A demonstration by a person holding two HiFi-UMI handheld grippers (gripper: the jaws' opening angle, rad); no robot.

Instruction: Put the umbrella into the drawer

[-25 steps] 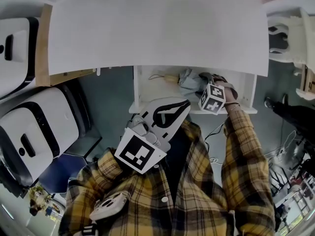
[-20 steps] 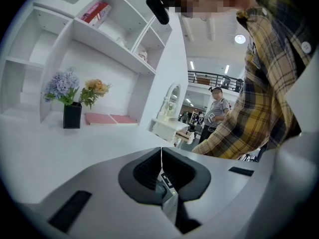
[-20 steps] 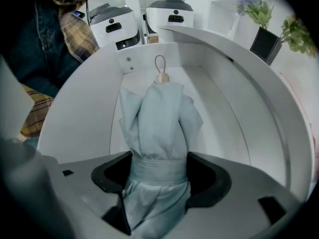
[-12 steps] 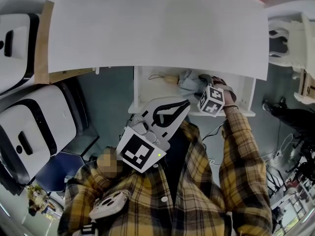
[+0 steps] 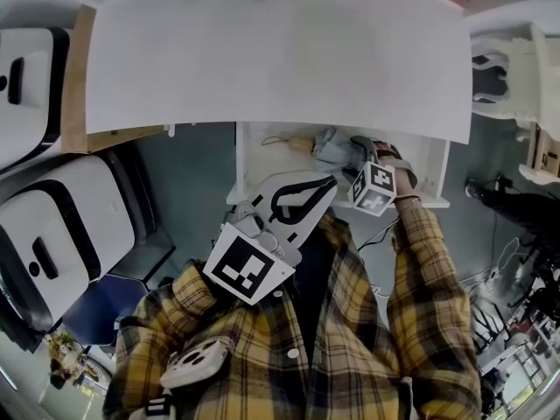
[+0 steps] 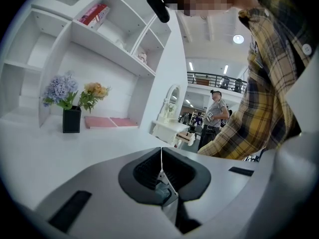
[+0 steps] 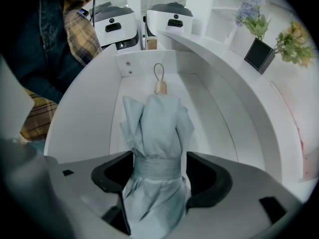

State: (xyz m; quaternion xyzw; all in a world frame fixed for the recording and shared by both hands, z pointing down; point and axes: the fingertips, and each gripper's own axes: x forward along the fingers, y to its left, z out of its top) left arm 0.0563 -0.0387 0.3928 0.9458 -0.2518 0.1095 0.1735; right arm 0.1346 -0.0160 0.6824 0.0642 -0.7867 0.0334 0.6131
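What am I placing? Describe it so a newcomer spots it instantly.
Under the front edge of the white desk, the open drawer sticks out. Inside is the umbrella, clamped in the right hand-held gripper: folded pale blue fabric with a waist strap, and a tan handle ending in a cord loop.

Creased matt cloth umbrella [image 7: 157, 128], wooden handle [image 7: 160, 87]; smooth white-painted drawer [image 7: 212, 106].
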